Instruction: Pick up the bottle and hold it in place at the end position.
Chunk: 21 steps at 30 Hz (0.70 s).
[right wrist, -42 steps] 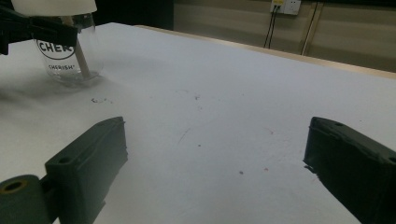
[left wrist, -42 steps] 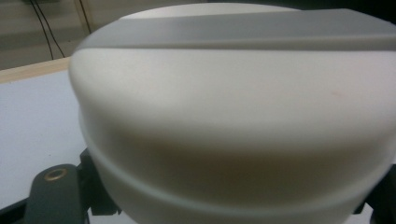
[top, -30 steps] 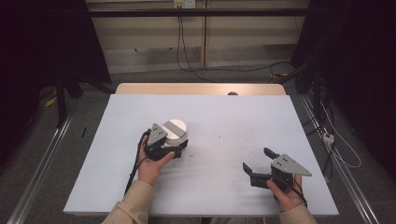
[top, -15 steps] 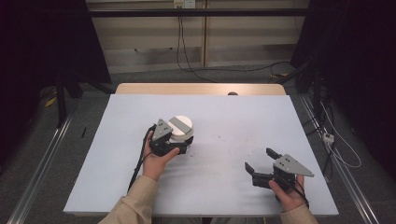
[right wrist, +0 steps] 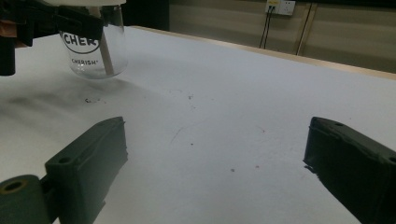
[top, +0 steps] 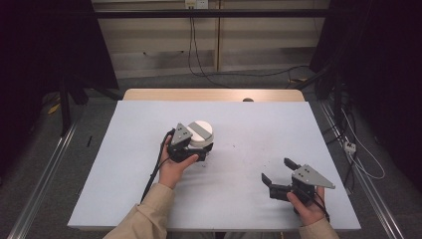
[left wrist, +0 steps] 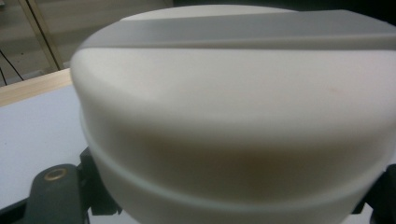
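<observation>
High view: left gripper [top: 191,147], fingers clamped on the white-lidded jar [top: 200,133], has carried it slightly right and farther; right gripper [top: 281,179] idles, fingers apart.

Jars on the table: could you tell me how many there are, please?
1. A clear glass jar with a white lid sits left of the table's centre, with the left gripper closed around its lid. None appears hidden.

We count one clear jar [right wrist: 95,51] with one white lid [top: 200,131], two claws, left [top: 191,144] and right [top: 278,172], two hands, and one white surface [top: 239,124].
</observation>
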{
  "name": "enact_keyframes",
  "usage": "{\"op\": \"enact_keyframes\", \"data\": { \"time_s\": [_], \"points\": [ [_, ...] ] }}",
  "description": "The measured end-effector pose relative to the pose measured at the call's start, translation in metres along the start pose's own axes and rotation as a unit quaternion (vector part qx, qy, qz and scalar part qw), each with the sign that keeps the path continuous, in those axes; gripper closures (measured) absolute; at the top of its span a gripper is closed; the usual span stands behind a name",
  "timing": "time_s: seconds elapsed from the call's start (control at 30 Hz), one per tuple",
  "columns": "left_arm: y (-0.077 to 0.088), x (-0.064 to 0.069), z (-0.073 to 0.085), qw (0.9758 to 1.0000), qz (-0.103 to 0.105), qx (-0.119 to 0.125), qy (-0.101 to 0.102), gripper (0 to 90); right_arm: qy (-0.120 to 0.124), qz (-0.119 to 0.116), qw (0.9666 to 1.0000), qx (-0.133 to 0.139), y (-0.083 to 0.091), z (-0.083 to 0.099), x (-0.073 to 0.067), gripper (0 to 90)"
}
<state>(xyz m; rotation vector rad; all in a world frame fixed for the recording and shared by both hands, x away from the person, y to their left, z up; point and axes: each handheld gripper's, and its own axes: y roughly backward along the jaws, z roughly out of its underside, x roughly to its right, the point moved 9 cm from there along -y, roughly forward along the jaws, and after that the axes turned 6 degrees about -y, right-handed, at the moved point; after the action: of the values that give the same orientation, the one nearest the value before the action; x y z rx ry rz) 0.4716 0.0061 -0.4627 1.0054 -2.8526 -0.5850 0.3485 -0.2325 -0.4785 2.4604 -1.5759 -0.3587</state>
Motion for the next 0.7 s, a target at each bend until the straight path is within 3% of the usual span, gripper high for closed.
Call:
{"op": "enact_keyframes", "data": {
  "time_s": [0.7],
  "points": [
    [-0.026,-0.004,-0.002,0.9999,0.006,-0.008,0.003,18.4,-0.003,0.002,1.0,0.002,0.002,0.0,0.003,5.3]
  ]
}}
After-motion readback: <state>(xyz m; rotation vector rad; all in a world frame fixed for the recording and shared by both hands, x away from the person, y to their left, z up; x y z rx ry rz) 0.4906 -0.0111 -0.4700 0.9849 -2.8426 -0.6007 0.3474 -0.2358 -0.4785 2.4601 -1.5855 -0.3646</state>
